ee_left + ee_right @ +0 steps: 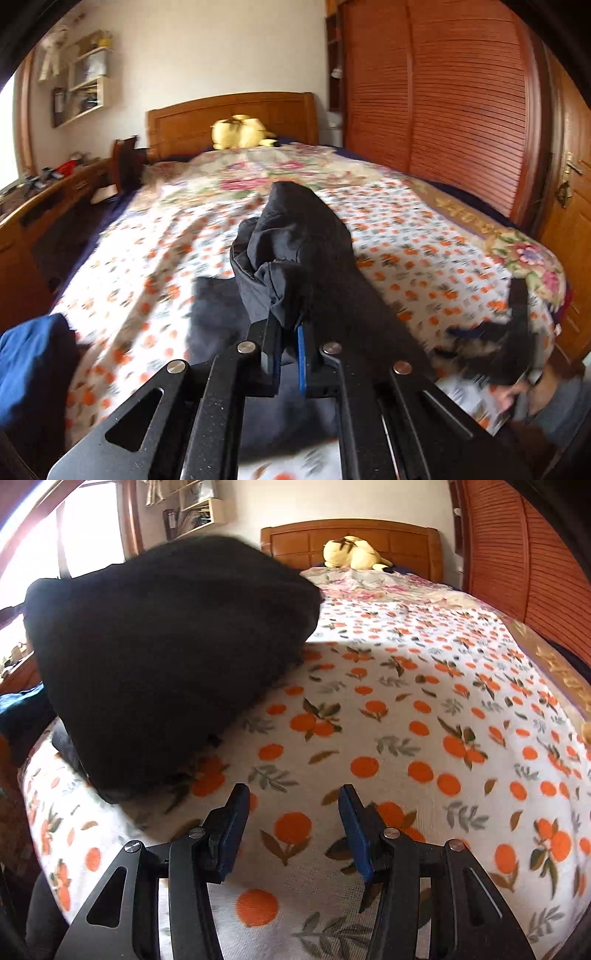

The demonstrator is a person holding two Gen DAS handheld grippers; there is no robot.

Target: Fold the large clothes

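A black garment (295,240) rises in a bunched fold off the bed, and my left gripper (290,332) is shut on its gathered edge. More dark fabric (218,317) lies flat on the bedspread beneath it. In the right wrist view the same garment (166,657) is a large black mass lifted at the left, blurred at its top. My right gripper (291,805) hovers open over the orange-print bedspread (406,720), nothing between its blue pads, to the right of the garment. In the left wrist view the right gripper (517,332) is blurred at the far right, with a hand (513,395) behind it.
A blue cloth (33,369) lies at the bed's left edge. A yellow plush toy (240,131) sits by the wooden headboard (229,110). A slatted wardrobe (443,110) and a door (569,206) stand on the right, a wooden desk (55,192) on the left.
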